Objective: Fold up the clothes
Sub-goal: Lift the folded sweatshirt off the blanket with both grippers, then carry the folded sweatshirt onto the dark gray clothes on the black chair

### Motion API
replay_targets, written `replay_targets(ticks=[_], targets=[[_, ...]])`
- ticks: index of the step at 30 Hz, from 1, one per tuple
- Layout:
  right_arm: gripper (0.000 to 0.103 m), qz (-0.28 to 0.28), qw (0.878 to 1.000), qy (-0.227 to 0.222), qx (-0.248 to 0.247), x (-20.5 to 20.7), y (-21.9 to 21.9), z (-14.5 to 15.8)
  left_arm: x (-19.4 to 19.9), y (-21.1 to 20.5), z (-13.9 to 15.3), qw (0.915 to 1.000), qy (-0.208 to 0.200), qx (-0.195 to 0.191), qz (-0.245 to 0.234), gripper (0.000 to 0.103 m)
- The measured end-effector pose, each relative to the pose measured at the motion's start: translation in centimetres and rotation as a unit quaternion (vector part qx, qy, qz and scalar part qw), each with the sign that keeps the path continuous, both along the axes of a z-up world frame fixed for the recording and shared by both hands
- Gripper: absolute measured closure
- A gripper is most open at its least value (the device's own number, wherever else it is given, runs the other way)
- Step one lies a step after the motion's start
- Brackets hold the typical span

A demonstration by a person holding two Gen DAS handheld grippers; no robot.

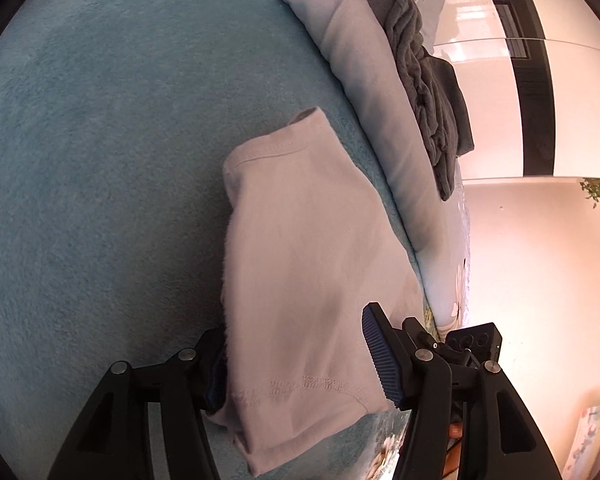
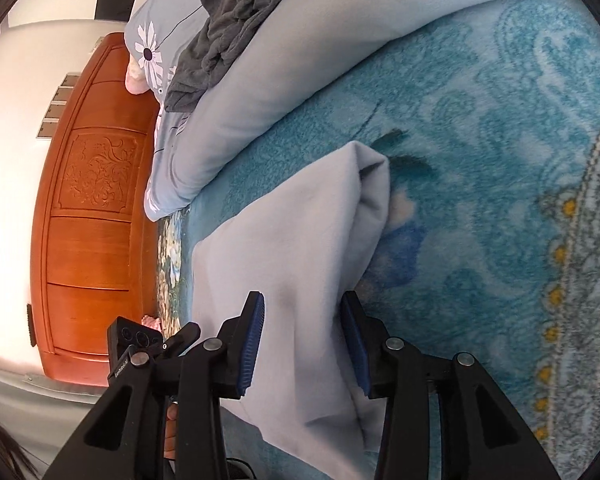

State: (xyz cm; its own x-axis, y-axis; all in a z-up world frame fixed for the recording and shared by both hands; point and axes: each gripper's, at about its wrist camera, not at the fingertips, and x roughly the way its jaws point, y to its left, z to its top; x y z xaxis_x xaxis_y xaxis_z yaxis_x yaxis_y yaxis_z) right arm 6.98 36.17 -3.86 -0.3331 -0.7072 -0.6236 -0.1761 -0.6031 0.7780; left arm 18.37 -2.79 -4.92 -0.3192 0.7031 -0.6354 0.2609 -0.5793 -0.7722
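Observation:
A pale folded garment (image 1: 304, 264) lies on a blue patterned blanket (image 1: 100, 160). It also shows in the right wrist view (image 2: 292, 248). My left gripper (image 1: 296, 356) is open, its jaws wide on either side of the garment's near end; its left fingertip is hidden by the cloth. My right gripper (image 2: 304, 340) is open too, its blue pads (image 2: 254, 340) standing on either side of the garment's near edge, apart from the cloth.
A pale blue duvet (image 2: 280, 80) lies rolled along the blanket's edge with a crumpled dark grey garment (image 2: 228, 20) on top of it. A carved wooden headboard (image 2: 92, 208) stands at the left. The blue blanket (image 2: 500, 200) stretches right.

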Motion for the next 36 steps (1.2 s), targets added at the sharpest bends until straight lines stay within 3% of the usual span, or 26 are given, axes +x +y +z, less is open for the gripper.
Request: replay_targets(ticks=[5, 8, 11, 21, 26, 32, 36], targets=[[0.061, -0.003, 1.000, -0.001, 0.010, 0.1, -0.5, 0.3, 0.4, -0.8, -0.8, 0.9998, -0.011, -0.001, 0.015, 0.072], [0.085, -0.011, 0.999, -0.017, 0.025, 0.2, -0.3, 0.2, 0.7, -0.8, -0.6, 0.9998, -0.006, -0.013, 0.015, 0.080], [0.093, -0.009, 0.998, -0.030, 0.048, 0.1, -0.6, 0.7, 1.4, -0.4, 0.9, 0.9991, 0.015, -0.040, 0.008, 0.086], [0.094, 0.061, 0.993, 0.086, 0.044, 2.7, -1.7, 10.7, 6.4, -0.2, 12.5, 0.9877, 0.129, -0.086, 0.023, 0.088], [0.094, 0.070, 0.987, 0.143, 0.028, 5.7, 0.2, 16.5, 7.2, 3.0, 18.5, 0.9792, 0.187, -0.075, 0.021, 0.088], [0.094, 0.054, 0.974, 0.211, 0.055, 10.2, 6.5, 24.6, 7.5, 10.9, 24.5, 0.9666, 0.243, -0.067, -0.049, 0.088], [0.094, 0.018, 0.968, 0.230, 0.102, 14.1, 13.0, 29.0, 8.3, 18.7, 28.5, 0.9502, 0.275, -0.055, -0.135, 0.088]])
